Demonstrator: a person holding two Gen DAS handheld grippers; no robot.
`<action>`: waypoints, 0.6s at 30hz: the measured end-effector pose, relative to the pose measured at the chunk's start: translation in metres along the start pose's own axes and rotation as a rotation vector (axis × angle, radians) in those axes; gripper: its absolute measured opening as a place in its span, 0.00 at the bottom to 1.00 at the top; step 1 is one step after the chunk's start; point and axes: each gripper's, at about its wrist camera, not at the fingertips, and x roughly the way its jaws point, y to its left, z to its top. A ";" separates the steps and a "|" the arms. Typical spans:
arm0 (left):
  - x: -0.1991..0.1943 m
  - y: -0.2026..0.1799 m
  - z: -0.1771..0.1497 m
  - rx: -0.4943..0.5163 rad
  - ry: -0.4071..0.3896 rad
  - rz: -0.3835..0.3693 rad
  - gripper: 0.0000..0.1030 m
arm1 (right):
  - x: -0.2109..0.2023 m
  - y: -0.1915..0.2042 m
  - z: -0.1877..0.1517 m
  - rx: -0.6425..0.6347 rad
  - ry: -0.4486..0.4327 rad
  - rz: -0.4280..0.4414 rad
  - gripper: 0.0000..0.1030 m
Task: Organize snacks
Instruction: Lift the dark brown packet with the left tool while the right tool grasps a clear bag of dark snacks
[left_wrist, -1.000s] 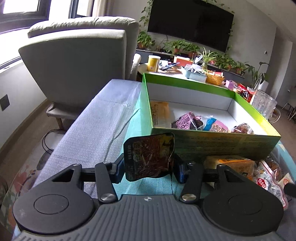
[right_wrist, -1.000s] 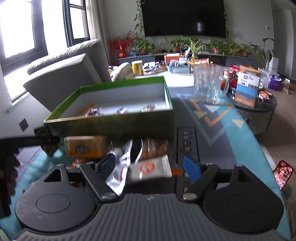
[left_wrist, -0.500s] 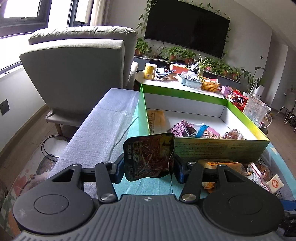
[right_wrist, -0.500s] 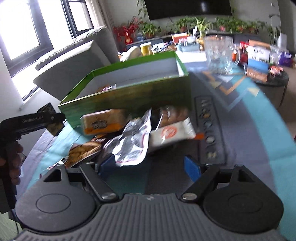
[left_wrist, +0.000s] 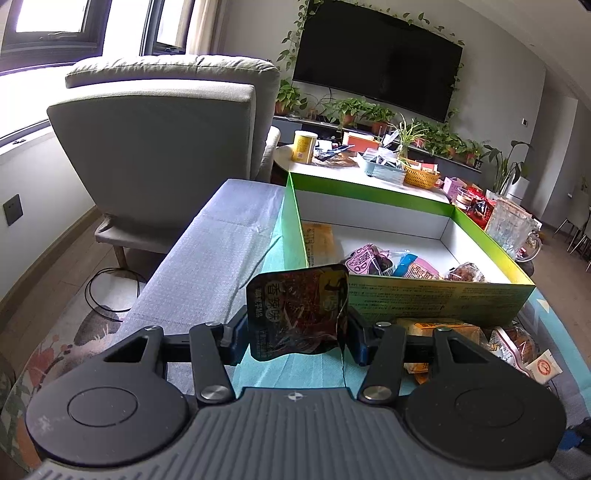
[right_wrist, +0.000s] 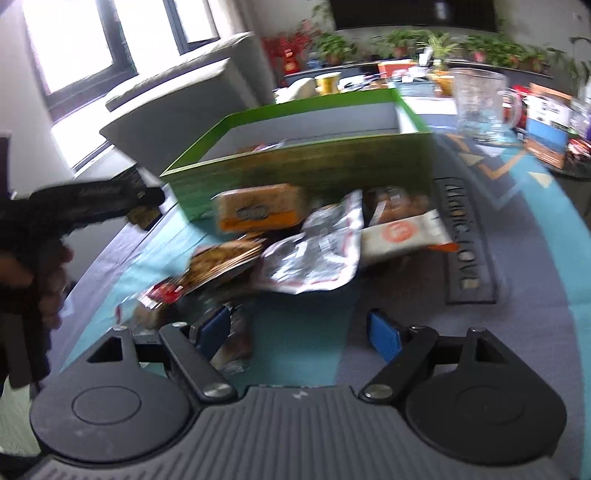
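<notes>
**Left tool carries a dark packet while the right tool drops toward the loose pile**

On the left, the left tool (left_wrist: 297, 334) is clenched on a dark snack packet (left_wrist: 297, 312), its blue pads pressing both side edges; the packet stands upright, held clear of the counter (left_wrist: 207, 266), just short of the near left corner of the green box (left_wrist: 436, 291); over the last second this tool has hardly shifted, so the packet is not yet inside; it probably needs a lift over the near wall before release.

In the middle, the green box already holds several wrapped snacks: a yellow pack against the left wall, a pink-and-purple one, a blue one and a brownish one along the near wall.

To the right, in front of the box, the loose pile remains: an orange pack (right_wrist: 258, 212) touching the box front, a silver-and-red wrapper (right_wrist: 314, 254), a white bar with an orange logo (right_wrist: 402, 236) and a flat brown packet (right_wrist: 221, 260).

The right tool (right_wrist: 306, 332) has changed most; a second ago it looked across at the box and the glass mug (right_wrist: 480, 105), and now it has tipped downward and come in over the near edge of the pile; its jaws stand apart and grip nothing, though a blurred wrapper lies by the left pad; it seems to be lining up the next pick, and the blur makes the exact target unclear.
</notes>
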 end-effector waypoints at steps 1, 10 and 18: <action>-0.001 0.000 0.000 0.000 -0.002 0.001 0.47 | 0.002 0.005 -0.001 -0.016 0.006 0.011 0.52; -0.011 0.001 0.001 -0.006 -0.029 -0.008 0.47 | 0.018 0.040 -0.004 -0.163 0.025 0.023 0.51; -0.019 0.000 0.003 0.001 -0.049 -0.022 0.47 | 0.011 0.036 -0.005 -0.191 0.015 -0.059 0.43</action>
